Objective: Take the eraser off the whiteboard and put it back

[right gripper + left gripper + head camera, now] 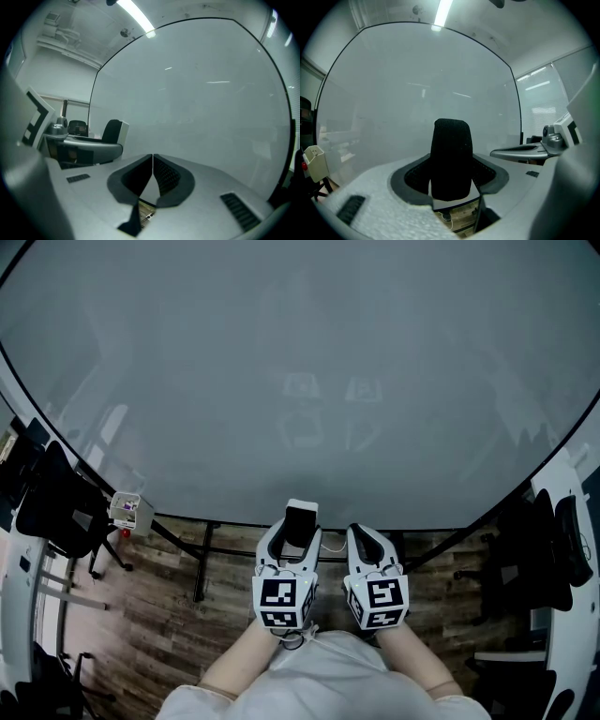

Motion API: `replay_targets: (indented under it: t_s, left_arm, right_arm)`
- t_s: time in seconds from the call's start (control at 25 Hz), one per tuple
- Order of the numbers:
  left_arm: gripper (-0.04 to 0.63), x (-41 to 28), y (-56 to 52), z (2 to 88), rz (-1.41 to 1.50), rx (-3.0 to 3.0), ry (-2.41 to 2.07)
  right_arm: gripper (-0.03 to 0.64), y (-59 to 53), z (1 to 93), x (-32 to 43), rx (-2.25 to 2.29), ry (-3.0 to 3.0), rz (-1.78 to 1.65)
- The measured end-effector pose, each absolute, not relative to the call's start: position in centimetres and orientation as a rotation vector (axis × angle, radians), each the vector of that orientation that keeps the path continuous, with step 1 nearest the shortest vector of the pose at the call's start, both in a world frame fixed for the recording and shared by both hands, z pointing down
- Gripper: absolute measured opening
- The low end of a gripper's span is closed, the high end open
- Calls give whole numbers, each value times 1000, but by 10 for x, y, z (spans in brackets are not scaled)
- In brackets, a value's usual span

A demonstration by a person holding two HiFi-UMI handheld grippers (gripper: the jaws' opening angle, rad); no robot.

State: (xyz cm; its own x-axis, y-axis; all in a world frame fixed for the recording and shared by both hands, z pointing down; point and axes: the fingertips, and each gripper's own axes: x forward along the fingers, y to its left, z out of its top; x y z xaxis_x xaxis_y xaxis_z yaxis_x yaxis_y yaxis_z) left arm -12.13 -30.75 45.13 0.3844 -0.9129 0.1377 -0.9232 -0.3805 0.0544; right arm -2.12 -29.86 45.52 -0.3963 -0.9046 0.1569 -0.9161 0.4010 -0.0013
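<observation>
Filling the head view from nine o'clock through twelve to three, the whiteboard is blank and grey-white, with faint reflections near its middle. Below its curved lower edge, from about five to eight o'clock, runs a wood-plank floor, crossed by the black legs of the board's stand. A dark office chair sits at nine o'clock, and more dark chairs stand at three to four o'clock.

At six o'clock the person's forearms reach out from a pale shirt, one gripper in each hand, side by side and just apart.

The left gripper is at the eleven o'clock side of the pair. Its jaws stand wide and clamp the whiteboard eraser by its two sides. The eraser stands upright between the pads, its black felt face turned back toward the left gripper view and its white back uppermost in the head view. It pokes past the jaw tips at the board's lower edge; whether it touches the board is hard to tell.

The right gripper has its jaws pressed together, with nothing between them, pointing at the board.

At eight o'clock on the board's rim hangs a small white box, perhaps a marker holder.
</observation>
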Motion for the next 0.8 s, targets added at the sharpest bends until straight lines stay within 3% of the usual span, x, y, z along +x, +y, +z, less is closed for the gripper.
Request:
replay_targets:
  t_s: [0.8]
  left_arm:
    - [249,-123,-329,398,18,2539,-1776]
  right_arm:
    - [28,-303,448,-24,1621,-2532,122]
